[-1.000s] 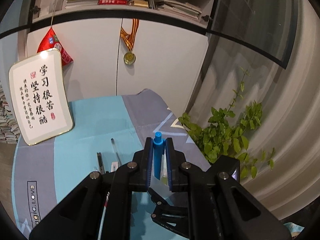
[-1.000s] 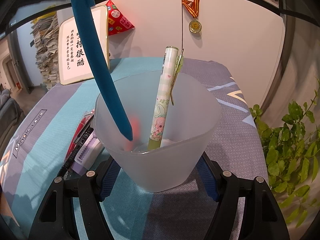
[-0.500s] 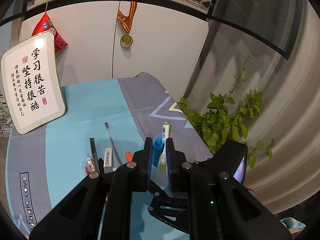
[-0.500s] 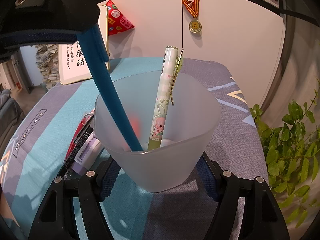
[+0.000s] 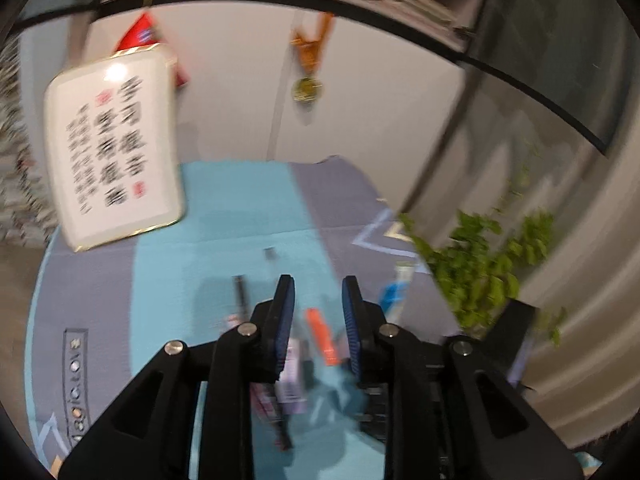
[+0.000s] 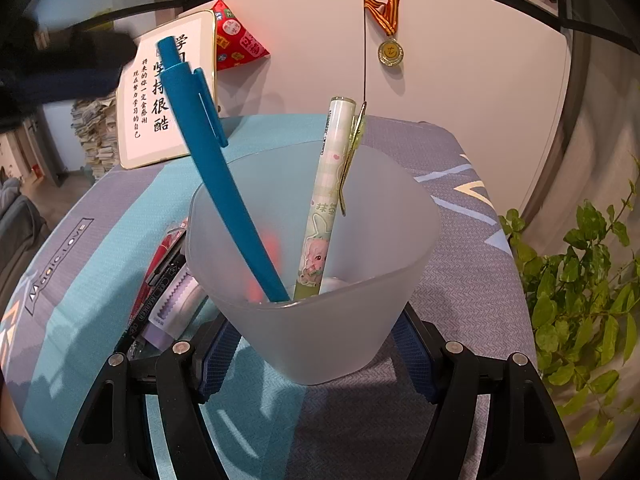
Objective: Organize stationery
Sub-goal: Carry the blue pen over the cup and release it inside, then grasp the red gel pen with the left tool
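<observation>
My right tool (image 6: 316,344) pinches the frosted cup (image 6: 320,280), my left tool (image 5: 318,312) has just been opening, empty, so the leaning blue pen (image 6: 216,168) may tip the cup.

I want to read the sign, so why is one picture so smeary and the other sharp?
Left wrist view: motion blur smears the framed sign and plant. Right wrist view: sharp, so the sign, blue pen and cup are crisp; fisheye bends the edges.

"MARKER" on pen (image 6: 149,307), "Magic.LOVE" on cloth (image 6: 60,256)
</observation>
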{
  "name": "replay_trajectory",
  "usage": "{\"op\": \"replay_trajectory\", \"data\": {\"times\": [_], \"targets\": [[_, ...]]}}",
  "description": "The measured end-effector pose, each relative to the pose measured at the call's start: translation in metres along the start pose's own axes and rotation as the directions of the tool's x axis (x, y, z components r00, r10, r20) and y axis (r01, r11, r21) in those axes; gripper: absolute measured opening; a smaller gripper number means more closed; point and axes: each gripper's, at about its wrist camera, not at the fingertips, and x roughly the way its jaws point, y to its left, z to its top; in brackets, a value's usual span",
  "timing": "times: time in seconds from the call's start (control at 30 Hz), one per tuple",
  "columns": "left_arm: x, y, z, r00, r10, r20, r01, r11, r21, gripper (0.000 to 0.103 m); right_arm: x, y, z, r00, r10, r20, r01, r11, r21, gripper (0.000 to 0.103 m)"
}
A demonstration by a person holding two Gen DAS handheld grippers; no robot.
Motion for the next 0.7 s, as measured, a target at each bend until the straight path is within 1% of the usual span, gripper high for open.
{"op": "replay_trajectory", "data": {"times": [0.1,0.17,0.33,0.5,0.6,0.7], "targets": [[0.010,0.023,-0.004,0.998,0.048,-0.037,-0.050,0.997,-0.064,0.022,0.000,0.000,0.000,1.000,-0.001,0.000,0.001,1.000,-0.001,0.073],[0.017,0.034,-0.007,0.995,0.069,-0.066,-0.075,0.993,-0.091,0.022,0.000,0.000,0.000,1.000,-0.003,0.000,0.003,1.000,-0.002,0.073],[0.035,0.046,-0.021,0.984,0.112,-0.138,-0.126,0.988,-0.094,0.021,-0.001,0.001,-0.001,1.000,-0.007,-0.002,0.007,1.000,-0.005,0.073],[0.056,0.061,-0.031,0.969,0.123,-0.216,-0.153,0.980,-0.130,0.021,-0.001,0.001,-0.001,1.000,-0.006,-0.004,0.006,1.000,-0.005,0.073],[0.064,0.066,-0.033,0.962,0.124,-0.243,-0.164,0.975,-0.152,0.021,-0.001,0.001,-0.001,1.000,-0.006,-0.005,0.006,1.000,-0.004,0.073],[0.072,0.067,-0.032,0.958,0.135,-0.253,-0.177,0.973,-0.151,0.021,-0.001,0.001,-0.001,1.000,-0.005,-0.007,0.005,1.000,-0.005,0.073]]}}
